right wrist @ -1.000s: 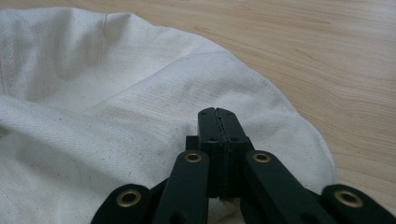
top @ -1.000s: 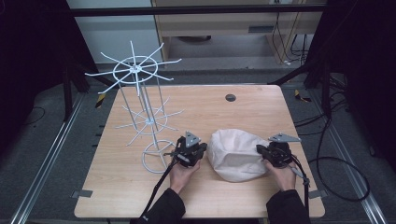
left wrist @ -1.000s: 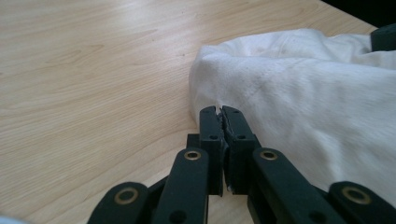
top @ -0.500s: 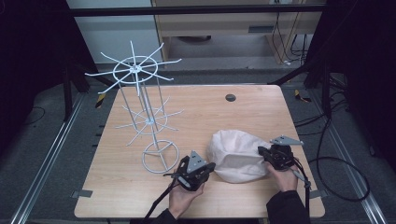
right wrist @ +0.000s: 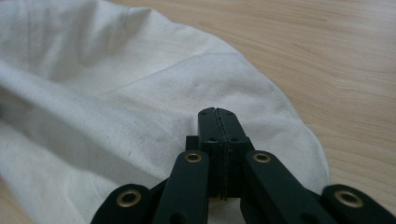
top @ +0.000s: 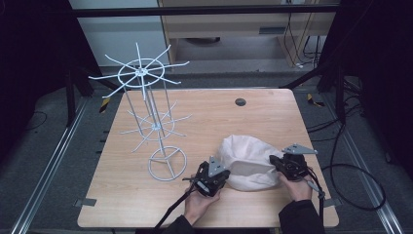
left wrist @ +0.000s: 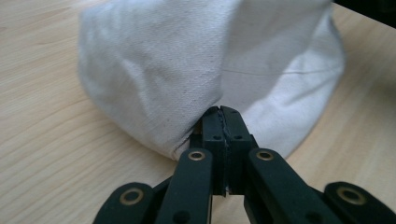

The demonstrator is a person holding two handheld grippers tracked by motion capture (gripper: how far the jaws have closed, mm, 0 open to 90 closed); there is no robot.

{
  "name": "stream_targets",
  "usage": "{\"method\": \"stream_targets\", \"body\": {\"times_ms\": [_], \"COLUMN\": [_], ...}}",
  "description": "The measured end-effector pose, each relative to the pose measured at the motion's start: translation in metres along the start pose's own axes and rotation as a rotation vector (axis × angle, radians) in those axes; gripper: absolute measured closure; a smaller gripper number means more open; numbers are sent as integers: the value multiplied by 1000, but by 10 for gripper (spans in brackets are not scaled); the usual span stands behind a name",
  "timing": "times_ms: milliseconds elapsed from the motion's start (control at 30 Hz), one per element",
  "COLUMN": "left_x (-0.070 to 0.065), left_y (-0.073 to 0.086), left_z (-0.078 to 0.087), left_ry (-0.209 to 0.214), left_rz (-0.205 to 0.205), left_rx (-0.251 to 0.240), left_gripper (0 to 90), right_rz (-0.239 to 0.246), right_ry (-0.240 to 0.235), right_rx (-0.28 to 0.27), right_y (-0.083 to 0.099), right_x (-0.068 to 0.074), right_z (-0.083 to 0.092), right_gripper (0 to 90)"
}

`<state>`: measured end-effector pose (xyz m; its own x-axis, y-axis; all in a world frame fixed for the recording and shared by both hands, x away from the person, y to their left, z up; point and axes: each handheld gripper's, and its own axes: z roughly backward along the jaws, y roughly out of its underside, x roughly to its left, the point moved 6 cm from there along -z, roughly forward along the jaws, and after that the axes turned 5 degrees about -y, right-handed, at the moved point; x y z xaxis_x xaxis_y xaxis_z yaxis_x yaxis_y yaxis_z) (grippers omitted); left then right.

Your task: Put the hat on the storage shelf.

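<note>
Because the jaws of the left gripper (left wrist: 223,122) are pressed together with a fold of the white cloth hat (left wrist: 187,65) drawn up taut from their tips, they look clenched on its edge, likely so the soft fabric can be raised without slipping. The right gripper (right wrist: 218,122) also has its jaws closed flat against each other, lying over the hat's brim; whether any cloth is caught between them I cannot tell.

In the high view the hat (top: 251,163) lies slumped on the wooden table (top: 272,112) at about 5 o'clock from the table's centre, with the left gripper (top: 217,174) at its 8 o'clock and the right gripper (top: 278,164) at its 3 o'clock, a two-sided hold suited to a limp thing. The white wire rack (top: 146,117) stands at 10 o'clock, well apart, its arms bare; it may be where the hat is meant to hang.
</note>
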<state>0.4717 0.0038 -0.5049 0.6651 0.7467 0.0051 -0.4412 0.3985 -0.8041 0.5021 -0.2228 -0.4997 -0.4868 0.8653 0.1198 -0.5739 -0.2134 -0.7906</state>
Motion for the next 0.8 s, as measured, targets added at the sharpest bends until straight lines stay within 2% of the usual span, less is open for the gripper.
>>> {"method": "stream_targets", "body": {"times_ms": [400, 500, 800], "left_x": [33, 36, 38], "left_y": [-12, -17, -27], "left_z": [-15, -21, -35], "left_ry": [-65, -70, -76], "left_rz": [40, 60, 56], "left_rx": [3, -10, -14], "left_gripper": [899, 899, 899], "right_rz": [18, 23, 22], "right_ry": [-71, -86, -124], "right_rx": [1, -1, 1], "right_y": [14, 16, 24], "right_x": [26, 31, 44], "right_z": [16, 19, 24], "right_gripper": [900, 900, 900]}}
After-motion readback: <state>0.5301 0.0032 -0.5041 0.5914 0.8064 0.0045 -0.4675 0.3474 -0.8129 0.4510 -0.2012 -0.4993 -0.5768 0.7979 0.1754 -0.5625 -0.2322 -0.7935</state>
